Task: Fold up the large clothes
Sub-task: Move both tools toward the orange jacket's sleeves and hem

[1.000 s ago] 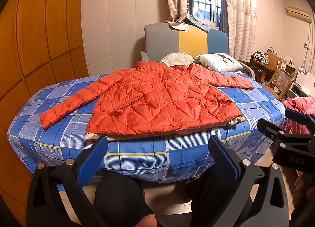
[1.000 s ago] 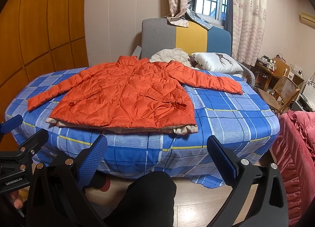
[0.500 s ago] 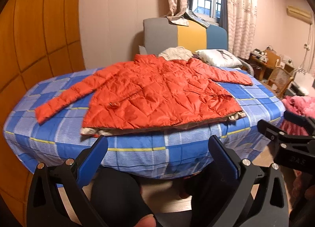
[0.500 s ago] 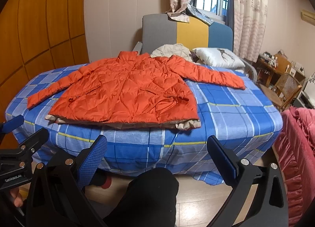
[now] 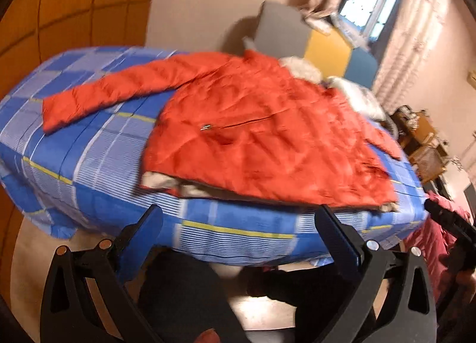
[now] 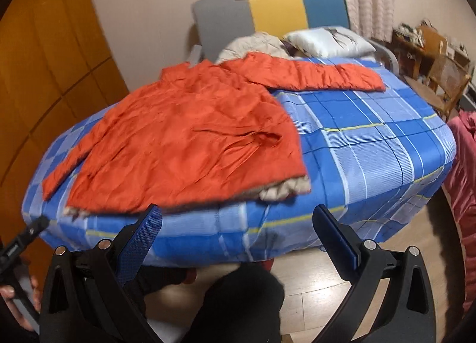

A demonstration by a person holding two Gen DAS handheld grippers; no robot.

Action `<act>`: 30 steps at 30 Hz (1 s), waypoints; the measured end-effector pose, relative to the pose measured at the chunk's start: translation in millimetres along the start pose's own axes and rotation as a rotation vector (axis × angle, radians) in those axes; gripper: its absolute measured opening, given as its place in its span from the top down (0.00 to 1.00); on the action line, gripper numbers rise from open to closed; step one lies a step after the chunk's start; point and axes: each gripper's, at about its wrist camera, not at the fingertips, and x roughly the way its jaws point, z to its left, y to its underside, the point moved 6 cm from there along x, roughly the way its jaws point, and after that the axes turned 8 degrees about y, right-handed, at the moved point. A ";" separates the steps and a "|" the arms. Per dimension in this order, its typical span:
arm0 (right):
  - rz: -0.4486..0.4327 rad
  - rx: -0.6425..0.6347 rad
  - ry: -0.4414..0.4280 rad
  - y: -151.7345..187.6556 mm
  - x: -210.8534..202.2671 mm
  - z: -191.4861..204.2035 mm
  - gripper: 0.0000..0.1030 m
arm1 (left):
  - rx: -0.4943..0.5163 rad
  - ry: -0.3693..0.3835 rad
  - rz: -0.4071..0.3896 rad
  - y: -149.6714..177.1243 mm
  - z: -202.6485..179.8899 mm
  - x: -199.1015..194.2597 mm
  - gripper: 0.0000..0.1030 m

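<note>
While both views are blurred, the quilted orange puffer jacket lies flat, sleeves spread, on the blue plaid bed. Left gripper and right gripper hang spread and empty near the bed's edge.

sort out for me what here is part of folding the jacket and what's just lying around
Part of the job:
- orange jacket, spread flat, sleeves out
- bed it lies on
- left gripper, open, empty
- right gripper, open, empty

Just lying about:
- white pillow
- beige garment beyond the collar
- wicker chair
- pink bedding
</note>
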 end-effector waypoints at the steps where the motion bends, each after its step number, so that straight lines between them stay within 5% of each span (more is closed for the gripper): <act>1: 0.013 0.007 0.008 -6.7 12.3 -4.7 0.03 | -0.009 0.001 0.006 -4.8 8.6 5.5 0.02; 9: 0.120 0.058 0.039 -41.7 93.8 -27.7 0.04 | -0.086 -0.055 0.024 -37.6 70.7 46.8 0.03; 13: 0.164 0.049 0.034 -44.8 121.6 -29.2 0.09 | -0.119 -0.049 0.064 -45.1 86.6 71.0 0.17; 19: 0.210 0.016 0.004 -40.8 142.9 -22.3 0.41 | -0.174 -0.016 0.130 -50.0 100.4 110.7 0.45; 21: 0.208 0.010 -0.004 -41.8 142.5 -21.7 0.59 | -0.151 -0.008 0.144 -50.2 97.9 117.7 0.73; 23: 0.195 0.007 -0.021 -43.1 137.8 -20.5 0.70 | -0.130 0.007 0.136 -52.2 92.9 118.7 0.85; 26: 0.183 -0.017 -0.032 -44.1 128.3 -15.1 0.82 | -0.096 0.028 0.133 -55.1 88.0 113.2 0.92; 30: 0.171 -0.080 -0.013 -44.2 113.8 -9.2 0.86 | -0.068 0.045 0.142 -51.9 88.7 99.7 0.93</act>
